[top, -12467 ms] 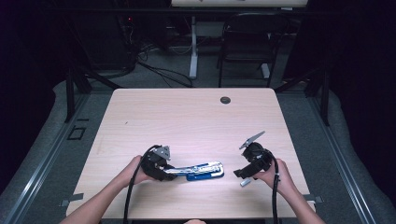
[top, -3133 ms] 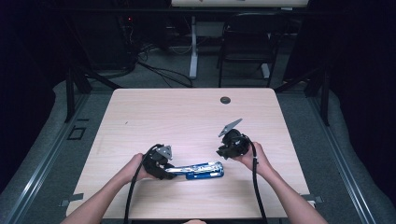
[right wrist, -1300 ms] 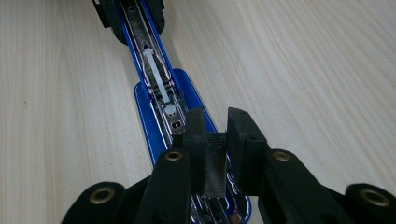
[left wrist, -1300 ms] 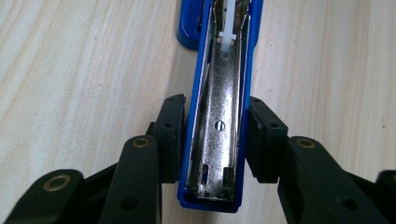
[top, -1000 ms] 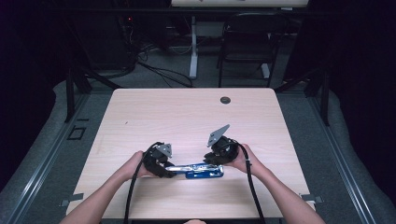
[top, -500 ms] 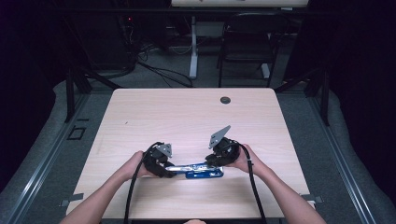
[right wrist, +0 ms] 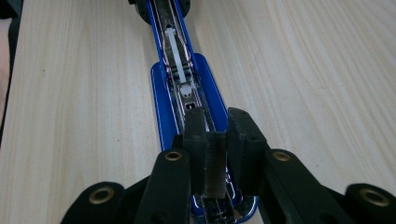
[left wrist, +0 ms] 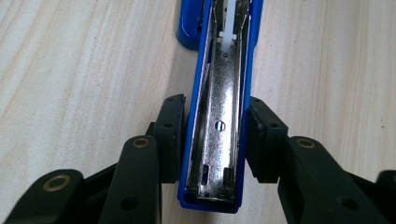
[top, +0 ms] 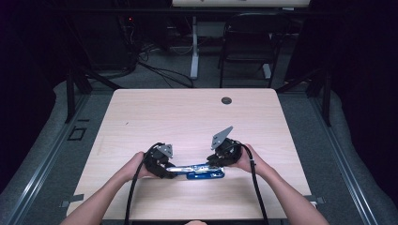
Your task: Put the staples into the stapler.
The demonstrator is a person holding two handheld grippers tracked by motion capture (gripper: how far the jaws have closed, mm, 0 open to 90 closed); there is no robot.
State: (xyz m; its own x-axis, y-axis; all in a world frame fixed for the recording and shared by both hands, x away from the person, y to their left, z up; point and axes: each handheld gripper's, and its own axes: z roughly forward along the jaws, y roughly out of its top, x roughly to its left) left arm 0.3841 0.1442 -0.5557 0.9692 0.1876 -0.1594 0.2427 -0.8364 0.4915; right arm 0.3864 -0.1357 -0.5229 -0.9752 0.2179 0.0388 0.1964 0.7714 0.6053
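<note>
A blue stapler (top: 199, 171) lies opened out flat on the wooden table (top: 187, 122), near its front edge. My left gripper (top: 170, 172) is shut on the stapler's left end; in the left gripper view the pads (left wrist: 170, 135) press both blue sides of the stapler (left wrist: 219, 154), whose metal channel faces up. My right gripper (top: 215, 163) is at the stapler's right end. In the right gripper view it (right wrist: 215, 140) is shut on a dark grey strip of staples (right wrist: 215, 165), held just over the open channel of the stapler (right wrist: 161, 102).
A dark round grommet (top: 226, 100) sits near the table's far edge. Beyond the table stand a black chair (top: 248, 42) and a desk leg (top: 194, 51), with cables on the floor. Bare tabletop spreads behind and to both sides of the stapler.
The right gripper has come in from the table's right front to the stapler's right end and has kept still over the last second. The left gripper has not moved.
</note>
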